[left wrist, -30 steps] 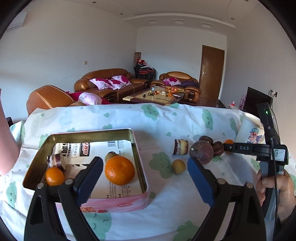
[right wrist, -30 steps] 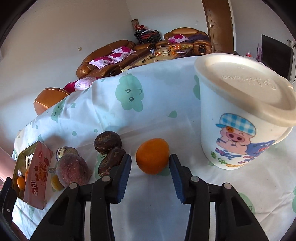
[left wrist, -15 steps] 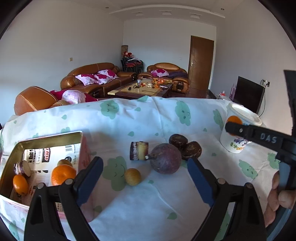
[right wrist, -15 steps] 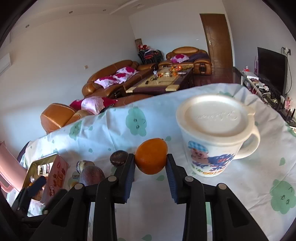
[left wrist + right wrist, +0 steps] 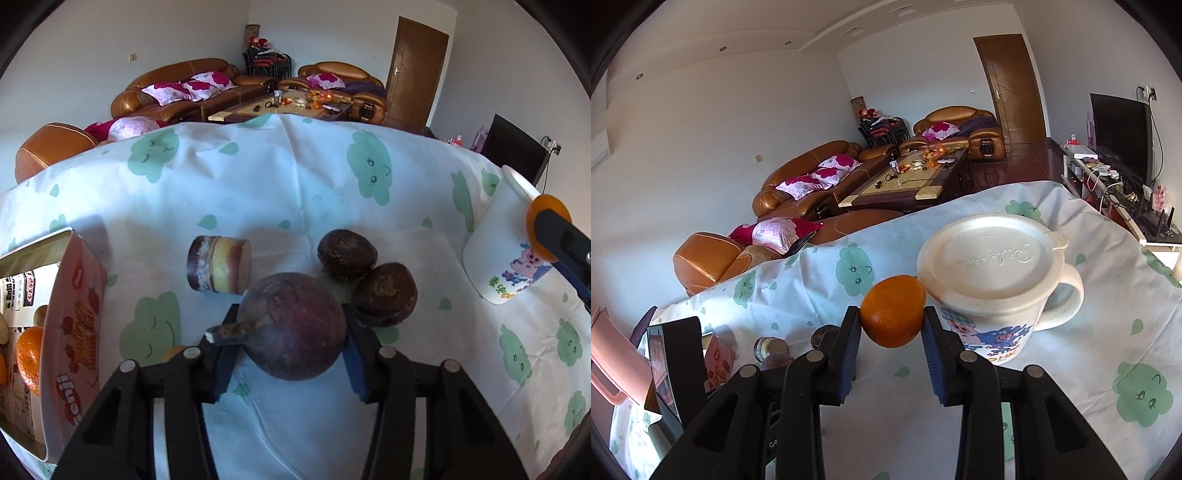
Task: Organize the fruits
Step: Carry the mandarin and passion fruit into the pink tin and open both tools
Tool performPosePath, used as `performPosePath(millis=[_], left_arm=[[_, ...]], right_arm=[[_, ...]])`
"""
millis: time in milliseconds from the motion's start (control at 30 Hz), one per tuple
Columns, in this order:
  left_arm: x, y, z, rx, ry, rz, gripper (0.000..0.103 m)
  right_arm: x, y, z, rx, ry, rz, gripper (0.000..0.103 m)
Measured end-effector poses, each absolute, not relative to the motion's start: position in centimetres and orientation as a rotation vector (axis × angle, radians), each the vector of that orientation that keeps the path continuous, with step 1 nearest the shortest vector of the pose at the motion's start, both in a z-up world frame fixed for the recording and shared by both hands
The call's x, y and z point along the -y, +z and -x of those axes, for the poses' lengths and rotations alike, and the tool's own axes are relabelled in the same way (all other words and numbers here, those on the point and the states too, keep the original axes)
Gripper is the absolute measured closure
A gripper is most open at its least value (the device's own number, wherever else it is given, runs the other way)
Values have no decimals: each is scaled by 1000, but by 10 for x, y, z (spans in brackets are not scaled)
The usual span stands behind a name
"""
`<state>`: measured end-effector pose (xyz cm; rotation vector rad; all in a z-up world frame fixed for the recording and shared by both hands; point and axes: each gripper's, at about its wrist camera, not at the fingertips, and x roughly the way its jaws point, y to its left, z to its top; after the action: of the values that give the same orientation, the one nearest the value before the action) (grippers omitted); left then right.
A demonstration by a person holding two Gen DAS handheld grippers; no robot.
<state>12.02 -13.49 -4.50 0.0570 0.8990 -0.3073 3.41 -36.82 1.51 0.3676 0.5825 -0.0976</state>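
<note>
Open cloth [image 5: 280,177] beyond two dark fruits [image 5: 384,293] and mug [image 5: 495,258]

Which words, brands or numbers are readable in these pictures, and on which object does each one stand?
"enji": pink side of the tin box; first letter cut off.
Cursive embossed word: mug lid; not legible.
Coloured letters under the pig: mug; too blurred.
Red-and-black print: paper inside the box; unreadable.

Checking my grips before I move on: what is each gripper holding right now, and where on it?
The left gripper clamps the purple fruit across its round sides. The right gripper clamps the orange across its sides.
</note>
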Motion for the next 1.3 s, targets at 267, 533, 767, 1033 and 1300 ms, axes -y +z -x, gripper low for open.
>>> performPosePath(millis=[267,533,767,1033,1300], left_arm=[[109,-19,-92,-715,-308,50,51],[93,-12,-71,-653,-271,46,51],[78,-11,-58,-631,-250,34,51],[48,-7,-45,-584,-193,-25,51],[12,-5,-43,-567,-154,-29,51]], right_arm=[[363,15,-32,-551,-102,-339,68],[347,3,-38,-555,-114,-263,67],[332,-2,-36,-532,-111,-213,68],[317,-2,-28,-476,-103,-156,68],[306,0,-21,-448,-137,-92,68]])
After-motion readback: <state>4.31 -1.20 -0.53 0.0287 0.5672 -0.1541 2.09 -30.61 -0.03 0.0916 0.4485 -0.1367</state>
